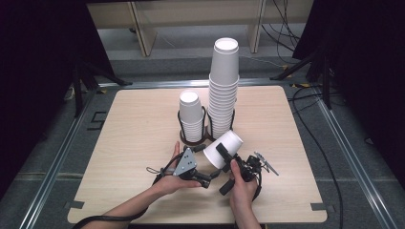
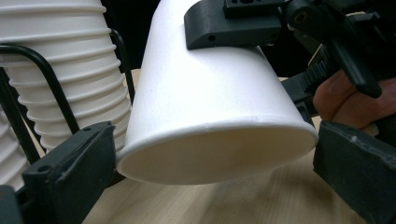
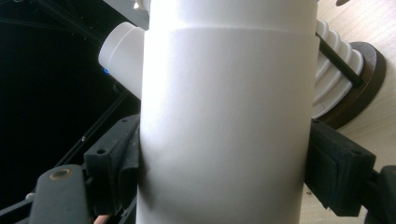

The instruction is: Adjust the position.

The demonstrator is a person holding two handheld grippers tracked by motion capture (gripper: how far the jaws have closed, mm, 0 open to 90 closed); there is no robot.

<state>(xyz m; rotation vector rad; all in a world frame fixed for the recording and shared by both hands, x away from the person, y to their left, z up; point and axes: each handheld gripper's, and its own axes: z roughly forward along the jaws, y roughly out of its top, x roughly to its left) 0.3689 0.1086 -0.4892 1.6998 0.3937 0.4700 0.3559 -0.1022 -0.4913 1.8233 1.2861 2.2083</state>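
A single white paper cup [image 1: 228, 143] hangs tilted above the table's front middle, its mouth facing down toward the person. My right gripper [image 1: 223, 152] is shut across the cup's body [image 3: 224, 116], one black pad on each side. In the left gripper view the cup [image 2: 210, 102] has the right gripper's upper finger [image 2: 224, 28] lying on its wall. My left gripper [image 1: 210, 175] comes in from the left and below. Its two jaws sit against opposite sides of the cup's rim [image 2: 215, 154].
Two stacks of white cups stand in black wire holders at mid-table: a short stack [image 1: 191, 117] and a tall stack [image 1: 223, 86] just behind the held cup. The wooden table [image 1: 138, 143] has bare surface left and right. Cables [image 1: 315, 138] trail off the right edge.
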